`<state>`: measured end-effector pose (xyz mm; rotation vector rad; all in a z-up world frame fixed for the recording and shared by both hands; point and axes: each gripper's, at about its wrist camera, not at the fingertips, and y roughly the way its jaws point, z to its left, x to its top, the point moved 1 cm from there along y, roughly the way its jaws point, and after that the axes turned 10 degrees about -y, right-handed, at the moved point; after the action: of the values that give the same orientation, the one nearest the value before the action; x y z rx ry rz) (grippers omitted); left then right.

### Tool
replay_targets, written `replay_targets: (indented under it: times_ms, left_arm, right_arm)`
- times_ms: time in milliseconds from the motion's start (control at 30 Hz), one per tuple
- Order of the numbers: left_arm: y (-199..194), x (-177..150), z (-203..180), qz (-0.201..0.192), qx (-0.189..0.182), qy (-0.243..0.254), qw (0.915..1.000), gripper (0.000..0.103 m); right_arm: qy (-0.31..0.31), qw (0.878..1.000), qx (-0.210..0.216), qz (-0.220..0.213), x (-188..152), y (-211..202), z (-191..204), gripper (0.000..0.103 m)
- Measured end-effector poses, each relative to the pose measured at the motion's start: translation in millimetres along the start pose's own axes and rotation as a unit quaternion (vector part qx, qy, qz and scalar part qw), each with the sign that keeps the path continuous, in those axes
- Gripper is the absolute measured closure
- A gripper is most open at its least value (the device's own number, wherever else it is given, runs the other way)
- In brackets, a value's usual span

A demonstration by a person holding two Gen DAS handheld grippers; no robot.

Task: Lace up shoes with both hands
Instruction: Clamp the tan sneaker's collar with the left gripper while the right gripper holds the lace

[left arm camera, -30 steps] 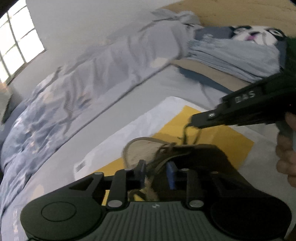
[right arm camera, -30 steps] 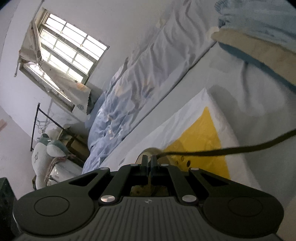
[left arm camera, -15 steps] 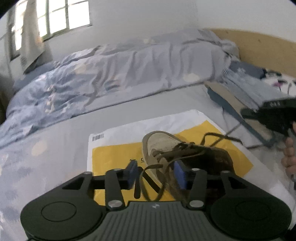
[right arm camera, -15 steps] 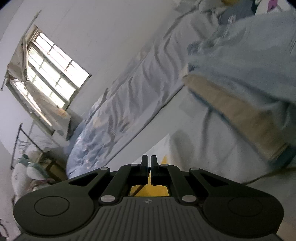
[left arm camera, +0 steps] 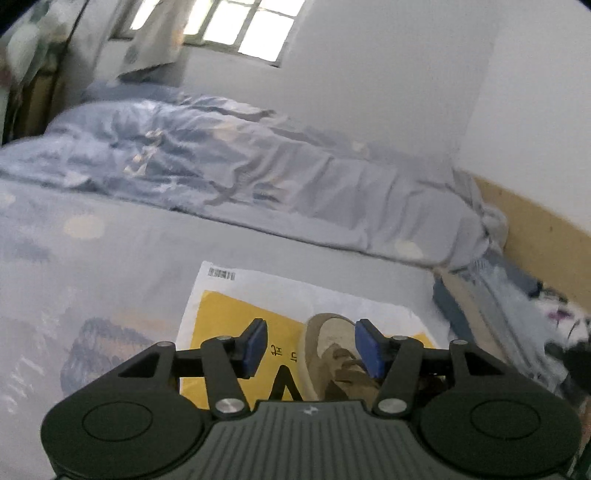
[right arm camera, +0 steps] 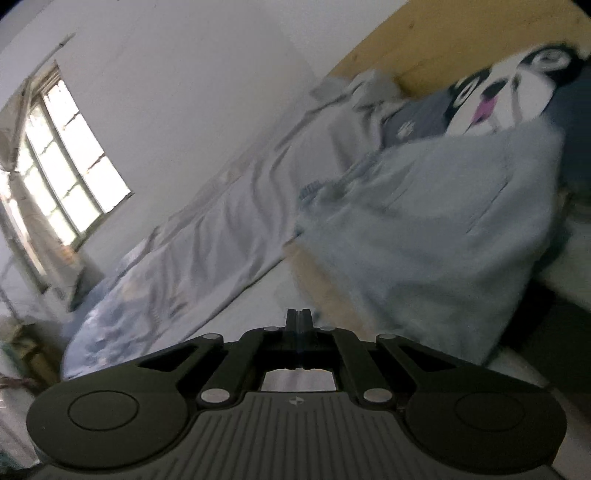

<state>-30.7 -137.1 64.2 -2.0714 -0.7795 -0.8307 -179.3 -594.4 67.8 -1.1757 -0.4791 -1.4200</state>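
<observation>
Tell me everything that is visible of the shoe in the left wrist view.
The shoe is a tan and beige sneaker, seemingly suede, with brown laces crossing its front. Only its toe and lacing part show; the rest is hidden behind the left claw. It rests on a yellow and white mailer bag on the bed, toe pointing away from the camera. The blue pads do not touch it.

The left wrist camera sits low over the bed, looking slightly down past its own fingers at the near shoe (left arm camera: 334, 356) on a yellow-and-white mailer bag (left arm camera: 229, 314), with the rumpled duvet (left arm camera: 229, 173) and window (left arm camera: 240, 26) far beyond. The right wrist camera is rolled and faces across the bed towards the headboard (right arm camera: 454, 44). Both views share duvet, window and headboard.
</observation>
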Motion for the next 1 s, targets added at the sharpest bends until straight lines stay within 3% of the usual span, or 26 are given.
replay_targets:
  times_ms: [133,233,367,433,500,600,700,1000]
  left_arm:
    - [3.2,-2.4,11.4,0.003,-0.024,-0.027,0.9993,0.051]
    - [6.7,-5.5,12.3,0.004,-0.038,-0.036,0.9986,0.051]
    - [8.9,-7.0,7.8,0.001,-0.053,-0.041,0.9977,0.050]
    - [8.7,-8.1,5.1,0.004,-0.063,-0.036,0.9974,0.050]
    - [7.3,-10.5,2.7,0.011,-0.070,-0.030,0.9971,0.050]
    - [2.8,-16.3,-2.1,0.016,-0.078,-0.017,0.9966,0.050]
    - [0.5,-23.8,-4.7,0.026,-0.082,-0.007,0.9962,0.050]
    - [-1.4,-38.4,-10.8,0.063,-0.095,0.022,0.9932,0.056]
  right_arm:
    - [-0.006,1.000,-0.014,-0.005,2.8,-8.5,-10.7,0.103]
    - [-0.016,0.999,0.038,0.008,-5.8,-10.3,4.8,0.103]
    - [-0.012,0.991,0.118,0.064,-31.4,-1.3,45.2,0.099]
    - [0.000,0.982,0.163,0.096,-47.5,4.6,65.7,0.089]
    - [0.022,0.971,0.202,0.123,-60.8,10.2,81.9,0.062]
    - [0.071,0.958,0.239,0.139,-72.7,16.0,94.1,0.047]
    - [0.110,0.953,0.238,0.152,-80.1,23.6,98.8,0.035]
    - [0.248,0.920,0.237,0.188,-103.5,51.7,88.2,0.035]
